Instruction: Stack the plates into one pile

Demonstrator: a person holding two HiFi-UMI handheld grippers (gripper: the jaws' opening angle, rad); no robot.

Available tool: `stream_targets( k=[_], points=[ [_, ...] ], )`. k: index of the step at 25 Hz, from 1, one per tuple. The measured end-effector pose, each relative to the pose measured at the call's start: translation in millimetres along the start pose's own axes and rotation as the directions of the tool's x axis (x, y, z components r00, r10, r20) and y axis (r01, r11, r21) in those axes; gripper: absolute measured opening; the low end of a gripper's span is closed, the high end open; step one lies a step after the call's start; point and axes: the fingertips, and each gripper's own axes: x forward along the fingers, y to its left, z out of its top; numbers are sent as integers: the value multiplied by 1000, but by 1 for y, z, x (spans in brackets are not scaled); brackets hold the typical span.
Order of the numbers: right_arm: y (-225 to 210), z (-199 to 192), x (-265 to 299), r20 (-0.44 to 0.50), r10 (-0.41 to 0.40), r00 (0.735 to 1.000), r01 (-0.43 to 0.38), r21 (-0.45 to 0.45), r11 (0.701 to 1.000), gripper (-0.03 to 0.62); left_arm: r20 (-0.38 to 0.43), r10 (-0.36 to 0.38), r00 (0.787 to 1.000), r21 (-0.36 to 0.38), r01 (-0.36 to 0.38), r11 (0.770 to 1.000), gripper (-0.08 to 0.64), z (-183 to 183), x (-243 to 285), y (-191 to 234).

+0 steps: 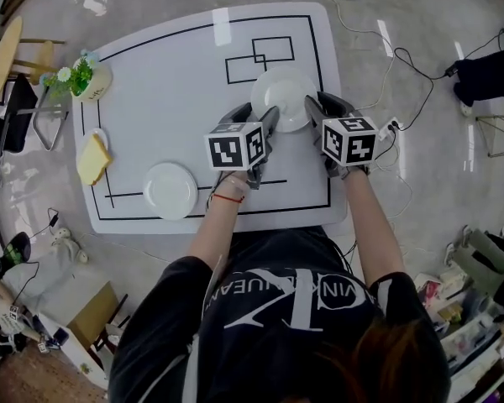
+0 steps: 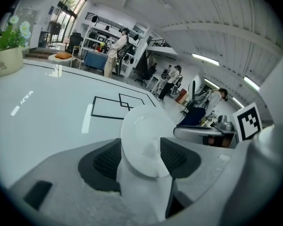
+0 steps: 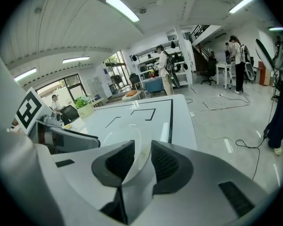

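Here the right gripper's (image 1: 313, 109) jaws pinch one rim of the white plate (image 1: 284, 97), the left gripper's (image 1: 267, 120) jaws stand spread around the opposite rim, and the second plate (image 1: 170, 190) lies on the desk (image 1: 176, 82) beyond the left jaws.

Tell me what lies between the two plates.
The left tool with its marker cube lies between the near plate and the far plate, whose rim stands between its jaws. The head view shows this.
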Motion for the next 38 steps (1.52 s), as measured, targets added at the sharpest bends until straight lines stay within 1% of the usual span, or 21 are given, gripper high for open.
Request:
stream_targets(
  k=[3, 7, 8, 10, 12, 14, 17, 21, 29, 38],
  points=[
    [11, -3, -10, 19, 31, 999, -31, -5, 999, 110, 30, 34, 999, 2, -34, 999, 259, -1, -14, -1],
    [26, -10, -27, 30, 66, 997, -66, -13, 998, 110, 64, 66, 996, -18, -65, 998, 245, -10, -37, -7],
    [30, -12, -31, 35, 71, 997, -70, -22, 997, 110, 71, 80, 994, -21, -78, 997, 238, -14, -43, -8],
    [37, -14, -40, 53, 77, 996, -75, -36, 997, 105, 89, 111, 990, -24, -109, 994, 198, -20, -55, -8],
    [45, -17, -47, 71, 89, 993, -86, -38, 996, 98, 105, 141, 984, -26, -139, 990, 181, -26, -65, -7],
    [53, -19, -55, 83, 105, 991, -101, -46, 994, 98, 118, 163, 980, -27, -161, 987, 181, -33, -74, -8],
    [63, -20, -67, 97, 126, 987, -120, -68, 990, 98, 132, 174, 976, -23, -172, 985, 181, -41, -85, -13],
    [80, -21, -75, 111, 156, 981, -148, -83, 986, 98, 155, 193, 969, -50, -187, 981, 183, -53, -107, -14],
    [120, -30, -88, 101, 236, 967, -221, -142, 965, 98, 222, 253, 942, -103, -235, 966, 183, -69, -151, -8],
    [171, -49, -93, 57, 338, 940, -320, -204, 925, 98, 266, 341, 902, -195, -296, 935, 183, -101, -199, 9]
  ],
)
